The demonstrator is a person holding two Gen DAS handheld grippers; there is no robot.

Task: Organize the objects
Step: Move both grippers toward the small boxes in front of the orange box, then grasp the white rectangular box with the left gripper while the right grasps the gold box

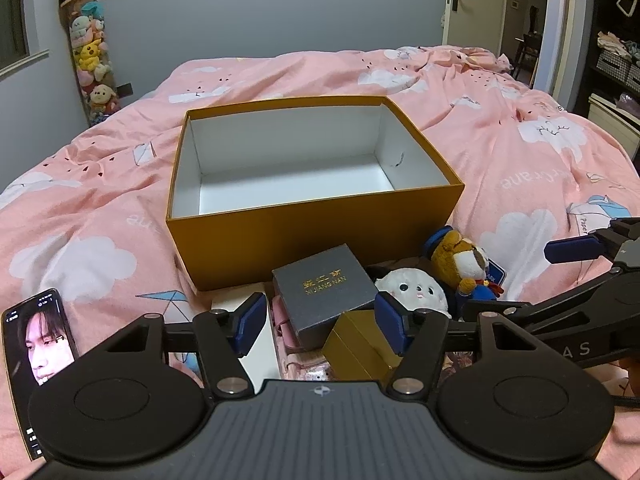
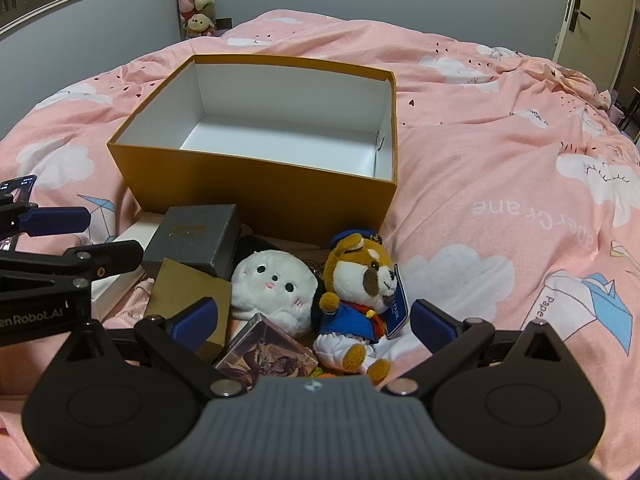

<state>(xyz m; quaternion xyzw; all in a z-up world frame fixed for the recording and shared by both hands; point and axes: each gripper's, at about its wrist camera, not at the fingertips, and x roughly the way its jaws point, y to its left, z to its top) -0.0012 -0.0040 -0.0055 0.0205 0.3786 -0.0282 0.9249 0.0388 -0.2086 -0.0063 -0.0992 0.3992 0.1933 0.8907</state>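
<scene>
Left gripper [image 1: 320, 322]: jaws spread wide, holding nothing, blue pads either side of the grey box [image 1: 326, 294] and gold box [image 1: 360, 350] without touching them. Right gripper [image 2: 314, 322]: also wide open, nothing held, hovering over the toy pile; bear plush [image 2: 358, 292] and white plush [image 2: 274, 290] sit between its pads.

Items, all clustered on the bed just in front of the big box:
- Grey box: square, closed lid, gold lettering "XI JIANG NAN", tilted, resting on other items.
- Gold box: smaller, plain, closed, just in front of the grey one, touching it.
- White plush: round, black eyes, pink cheeks, lying beside the bear.
- Bear plush: brown, blue cap and jacket, white trousers, blue tag attached.
- Card box [image 2: 266, 354]: dark printed artwork, below the white plush.
- Flat white box [image 2: 120, 264] under the grey one, left side.

Big box [image 1: 280, 236]: mustard outside, white inside, no lid, nothing in it.

Surface: bed with pink duvet [image 1: 500, 152], cloud and paper-crane print, wrinkled. Phone [image 1: 38, 340] mounted at left, screen lit. Room: grey wall, hanging column of plush toys [image 1: 90, 56] at left, open door [image 1: 474, 0] at right.
</scene>
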